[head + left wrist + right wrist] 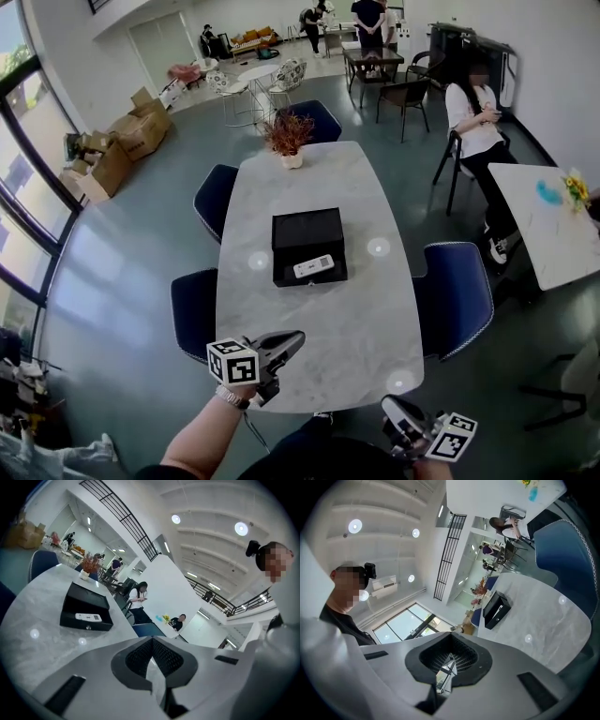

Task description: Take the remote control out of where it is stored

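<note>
Both tools are shut and empty: the left gripper [292, 339] hovers over the table's [319, 328] near edge, the right gripper [394, 409] just off it. The remote [313, 266] lies in the black box [308, 230] mid-table.

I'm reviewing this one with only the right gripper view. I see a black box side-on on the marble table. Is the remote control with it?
Observer: Yes. The head view shows a white remote control lying flat at the near end of the black box.
Operator: Is the left gripper at the box?
Observer: No. The left gripper is over the near edge of the table, apart from the box, with its jaws together on nothing.
Operator: And where does my gripper sit?
Observer: The right gripper is just off the table's near right corner, further from the box than the left one.
</note>
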### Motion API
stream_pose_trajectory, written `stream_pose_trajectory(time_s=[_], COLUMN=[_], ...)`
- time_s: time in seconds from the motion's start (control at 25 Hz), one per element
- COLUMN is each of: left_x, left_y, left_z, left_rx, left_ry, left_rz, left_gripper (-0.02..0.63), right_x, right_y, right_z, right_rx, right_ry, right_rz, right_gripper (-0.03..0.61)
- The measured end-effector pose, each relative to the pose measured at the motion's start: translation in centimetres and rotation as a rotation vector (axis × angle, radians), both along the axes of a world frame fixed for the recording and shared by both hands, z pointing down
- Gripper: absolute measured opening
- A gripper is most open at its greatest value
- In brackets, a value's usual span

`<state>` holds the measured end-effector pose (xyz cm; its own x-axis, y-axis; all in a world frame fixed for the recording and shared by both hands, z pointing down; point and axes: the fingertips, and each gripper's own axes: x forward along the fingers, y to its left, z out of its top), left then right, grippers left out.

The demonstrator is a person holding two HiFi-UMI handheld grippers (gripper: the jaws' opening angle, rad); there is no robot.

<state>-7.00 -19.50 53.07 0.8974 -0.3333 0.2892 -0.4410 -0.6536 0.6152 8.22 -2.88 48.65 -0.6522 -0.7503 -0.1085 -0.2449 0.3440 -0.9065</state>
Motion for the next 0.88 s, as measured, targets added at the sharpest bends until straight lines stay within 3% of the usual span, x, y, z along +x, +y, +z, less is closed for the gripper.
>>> stream_pose_trajectory(time_s=[0.32, 0.6, 0.88], left_x=[-1.8, -2.5, -2.8], left_y=[-12.6, -19.8, -24.2], left_z=[3.6, 7.0, 10.4], left_rx=[0.016, -0.129, -0.176], left_ry=[-0.165, -0.150, -0.241], left_rz=[0.050, 0.076, 0.091], left_gripper=[0.008, 0.008, 0.008], right_x=[-0.2, -0.3, -0.3], right_y=[-2.3, -3.4, -3.8], right_z=[-0.4, -0.6, 0.6], right_rx=[-0.027, -0.038, -0.076], right_ry=[0.041, 0.066, 0.082], right_rz=[0.107, 0.186, 0.251], right_gripper=[0.008, 0.008, 0.008])
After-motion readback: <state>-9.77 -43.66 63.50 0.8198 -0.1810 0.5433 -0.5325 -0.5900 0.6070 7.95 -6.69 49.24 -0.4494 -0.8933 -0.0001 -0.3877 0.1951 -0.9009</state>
